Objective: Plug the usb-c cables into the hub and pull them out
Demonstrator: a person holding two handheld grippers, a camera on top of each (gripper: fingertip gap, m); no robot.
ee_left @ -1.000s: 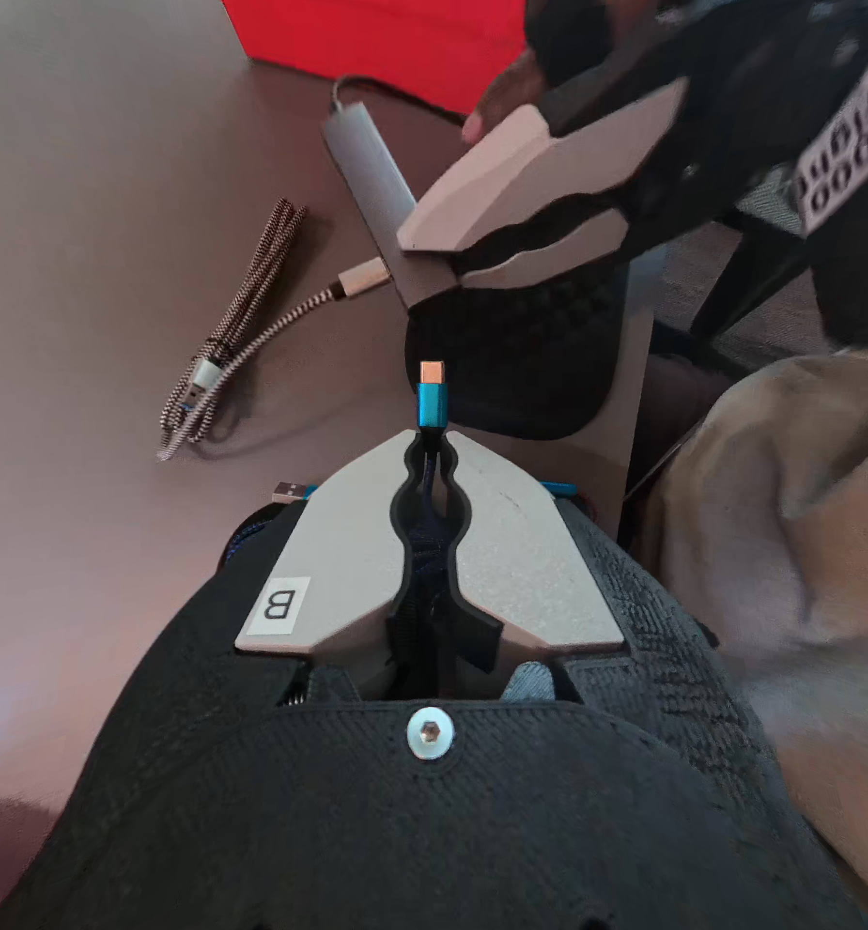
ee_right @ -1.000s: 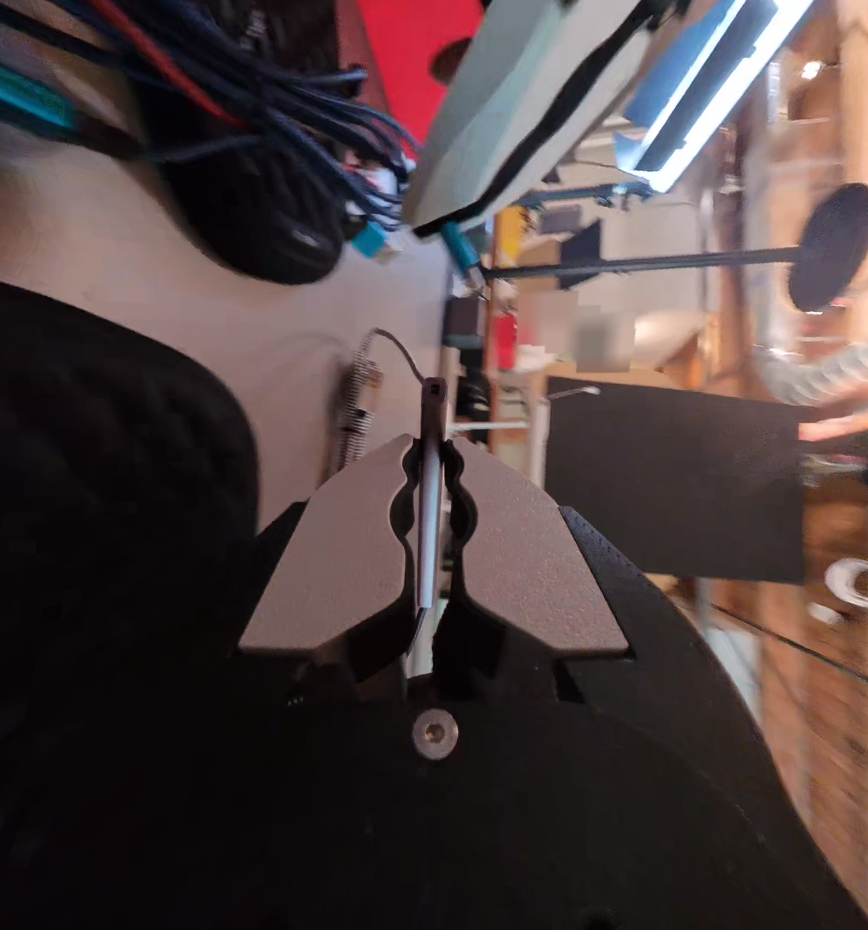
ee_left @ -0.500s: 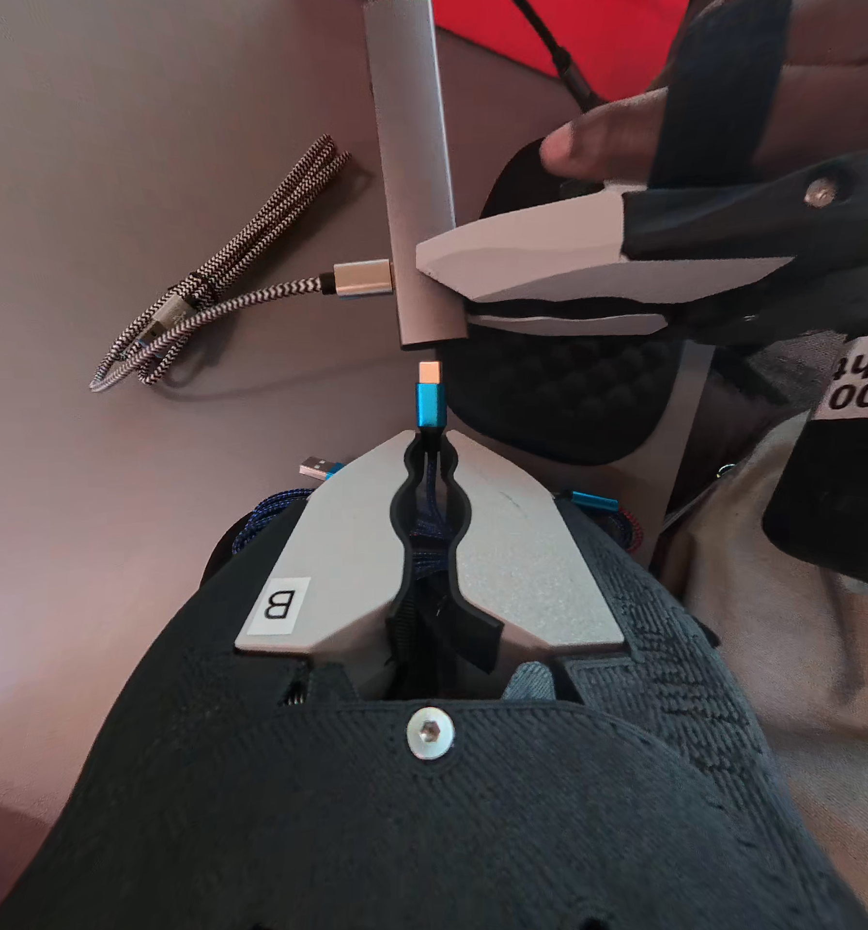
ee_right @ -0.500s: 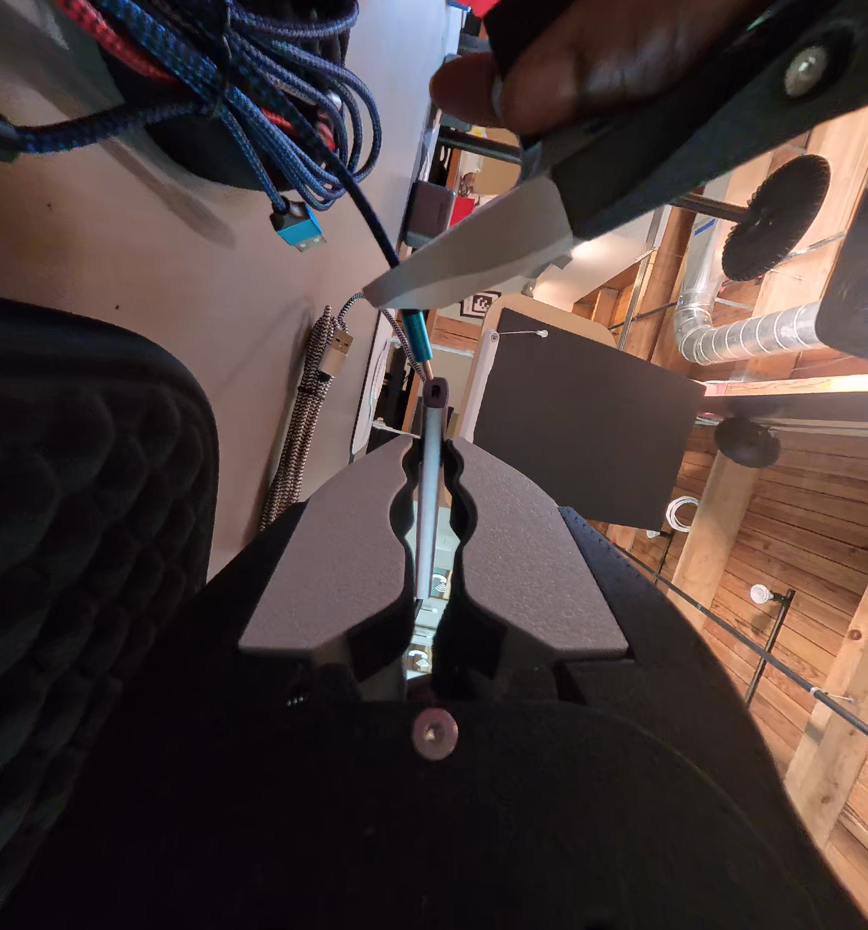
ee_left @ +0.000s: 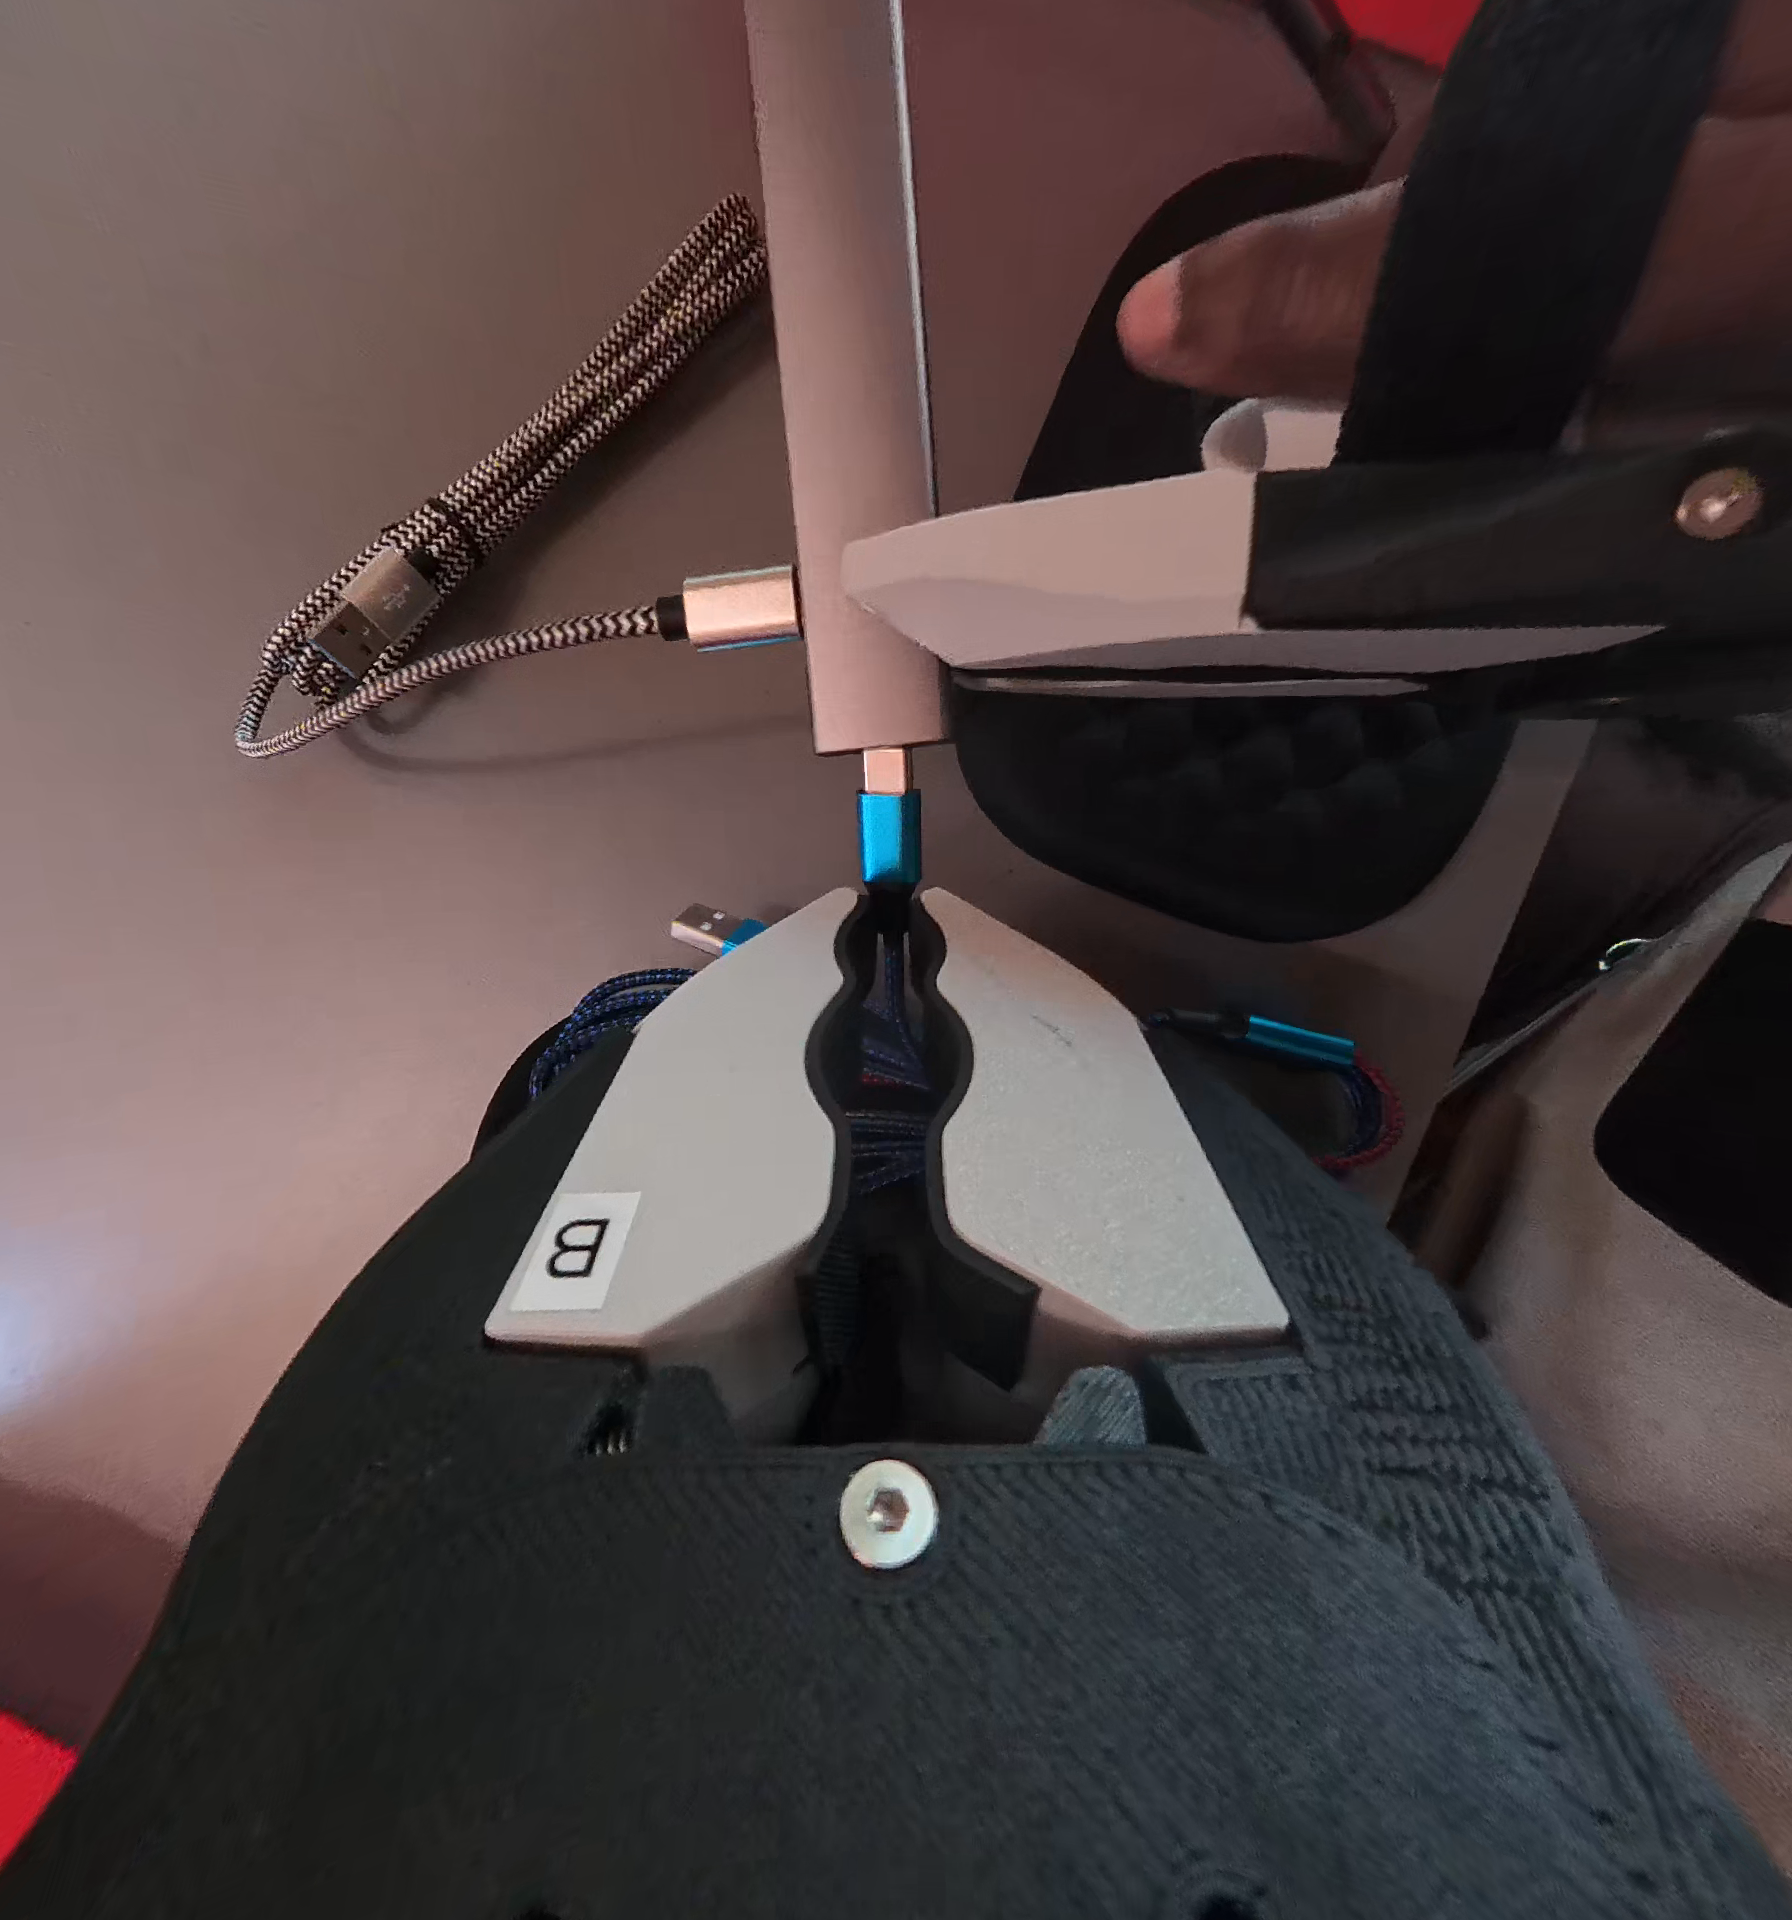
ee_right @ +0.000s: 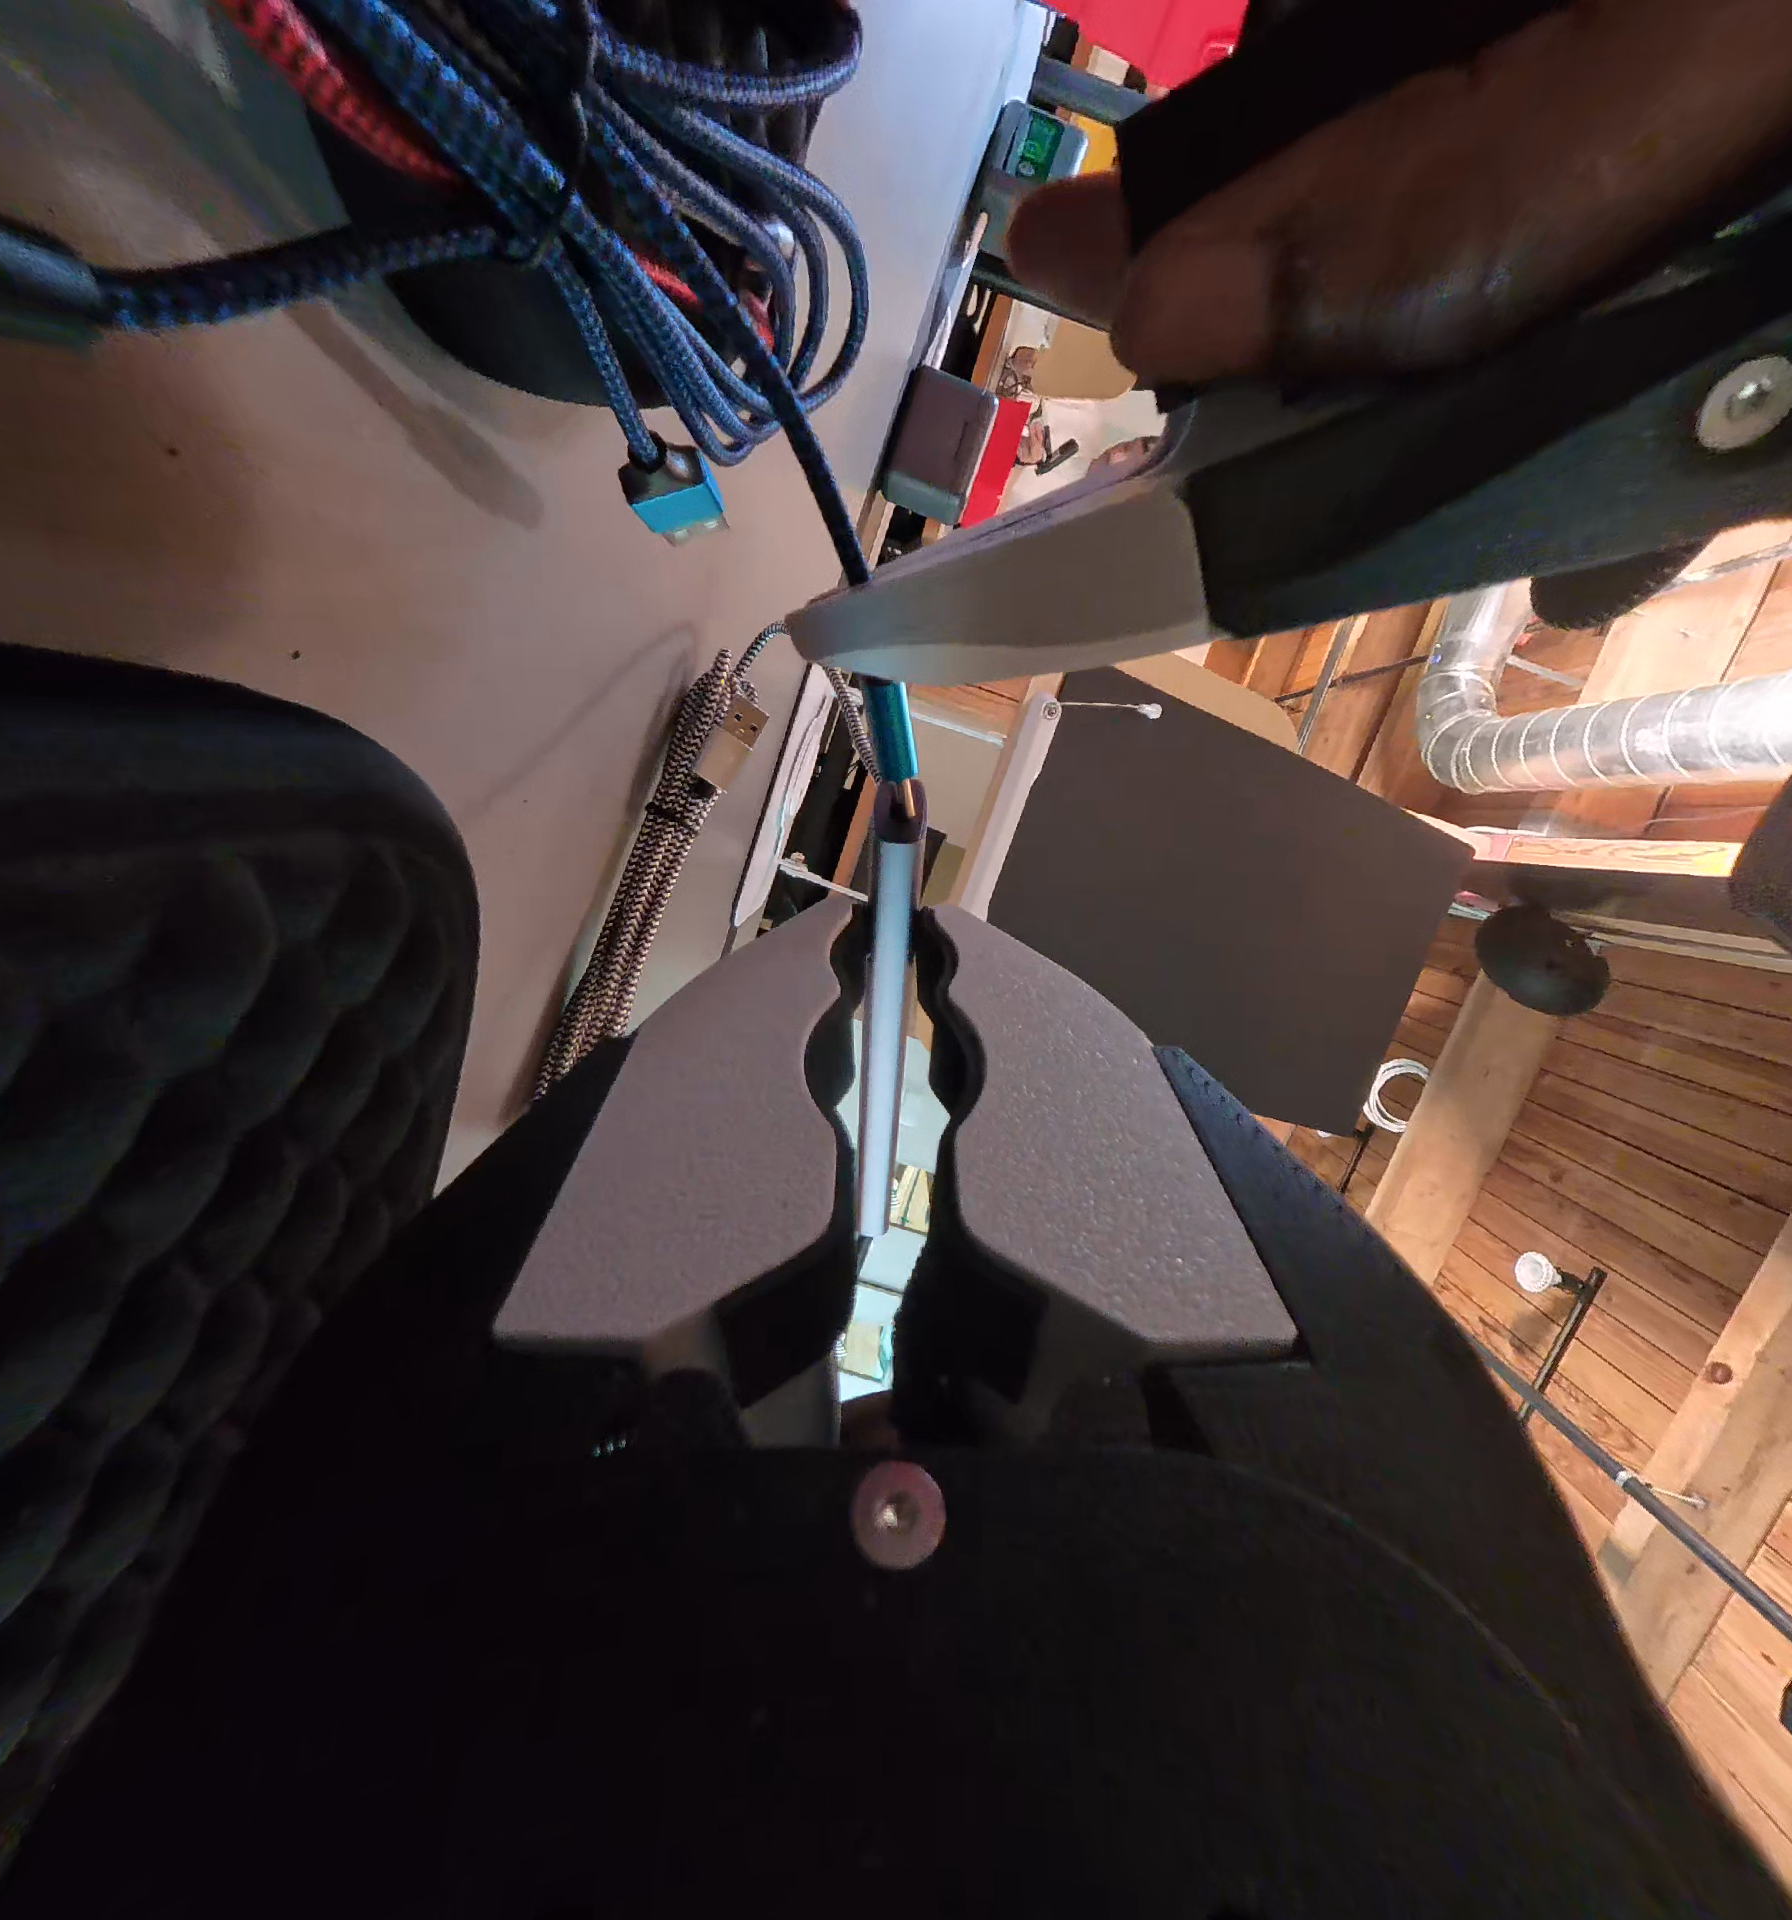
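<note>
My left gripper (ee_left: 887, 906) is shut on the blue usb-c cable, just behind its blue plug (ee_left: 888, 840). The plug's metal tip touches the end face of the grey hub (ee_left: 850, 436) and sits at its end port. My right gripper (ee_right: 894, 920) is shut on the hub (ee_right: 890, 997) and holds it lifted; it also shows in the left wrist view (ee_left: 1131, 613), gripping the hub from the right. The blue plug (ee_right: 890, 736) meets the hub's tip there. A black-and-white braided cable with a rose-gold plug (ee_left: 741, 613) is plugged into the hub's left side.
The braided cable's coil (ee_left: 497, 509) lies on the brown table (ee_left: 248, 312) at the left. A bundle of blue and red cables (ee_right: 601, 177) lies by a black pad (ee_left: 1235, 810). A loose blue USB-A plug (ee_left: 710, 928) lies nearby. The table edge runs at the right. My hands' fingertips stand some 6 centimeters from each other.
The hub has swung upright and come closer. The gap between the blue plug and the hub's end has closed; the plug tip now touches the end port.
</note>
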